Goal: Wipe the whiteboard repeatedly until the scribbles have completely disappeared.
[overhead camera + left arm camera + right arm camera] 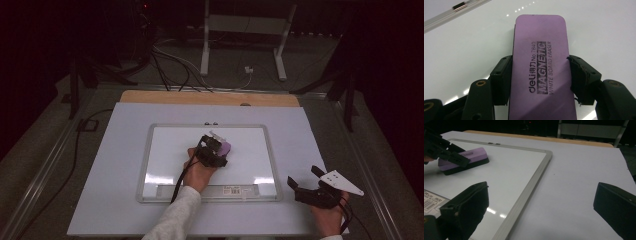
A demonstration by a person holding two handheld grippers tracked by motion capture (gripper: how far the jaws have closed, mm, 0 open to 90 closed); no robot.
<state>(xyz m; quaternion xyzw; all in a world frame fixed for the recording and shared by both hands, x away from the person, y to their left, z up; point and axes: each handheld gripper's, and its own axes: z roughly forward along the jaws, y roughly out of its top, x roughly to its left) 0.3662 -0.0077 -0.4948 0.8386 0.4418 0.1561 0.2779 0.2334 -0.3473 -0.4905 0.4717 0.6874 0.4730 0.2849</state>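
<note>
Overhead, one purple eraser [541, 70] sits clamped in the left tool [216, 150] on one whiteboard [250, 150]; right tool [306, 177] gapes wide, empty.

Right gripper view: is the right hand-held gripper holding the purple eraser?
No, the right hand-held gripper has wide-open jaws with nothing between them, while the purple eraser lies on the whiteboard, gripped by the left hand-held gripper.

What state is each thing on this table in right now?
Purple eraser: clamped between jaws, lying flat on the board.
Whiteboard: flat on the table, wiped clean.
Left gripper: shut on the eraser.
Right gripper: jaws open, holding nothing, beside the board.
</note>
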